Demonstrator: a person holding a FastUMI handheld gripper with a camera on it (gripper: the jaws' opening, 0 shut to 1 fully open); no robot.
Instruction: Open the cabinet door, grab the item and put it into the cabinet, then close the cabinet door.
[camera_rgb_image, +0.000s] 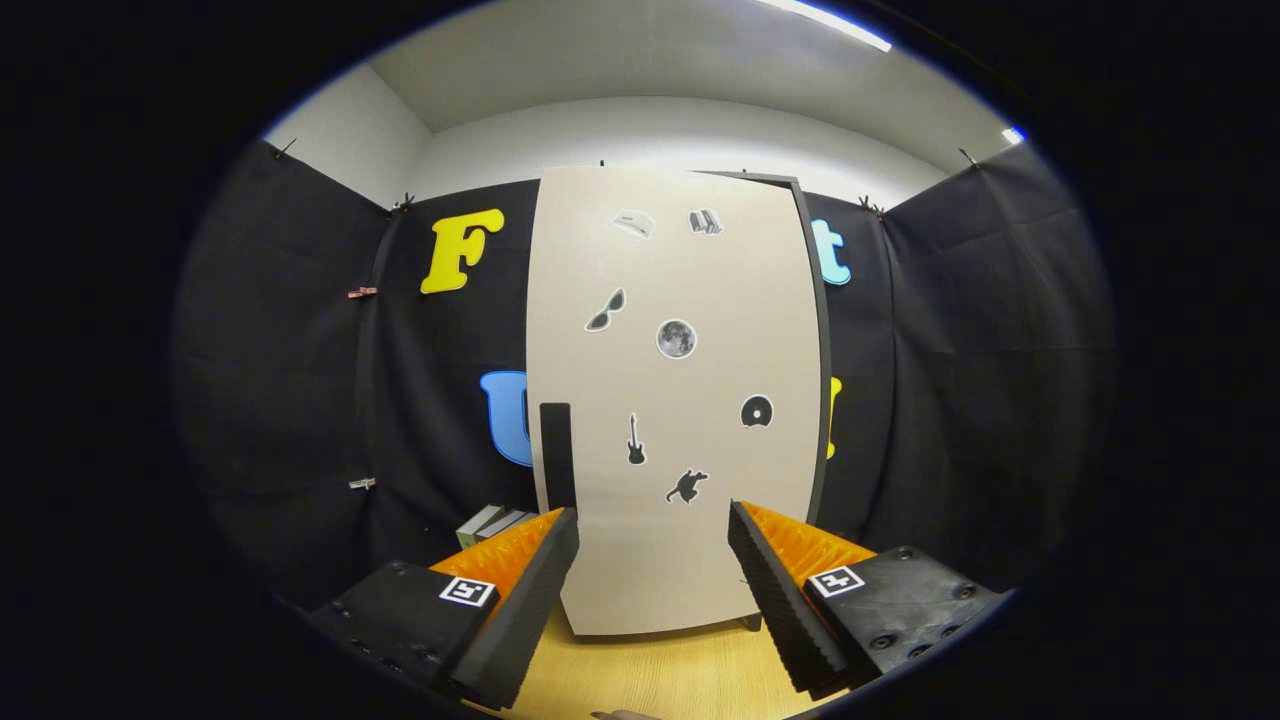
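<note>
A tall cabinet with a pale beige door (680, 400) stands on the wooden table (650, 675) straight ahead of my fingers. The door bears several small stickers and looks shut or nearly so, with a dark frame edge (822, 340) showing along its right side. A dark vertical handle (556, 455) sits low on the door's left side, just above and beyond my left finger. My gripper (655, 530) is open, with nothing between its fingers, and it points at the lower part of the door. A small stack of grey and white book-like items (492, 524) lies left of the cabinet, partly hidden behind my left finger.
Black cloth walls enclose the booth behind and on both sides of the cabinet. The wooden tabletop runs between my fingers up to the cabinet's base. A white wall and ceiling with a strip light show above the cloth.
</note>
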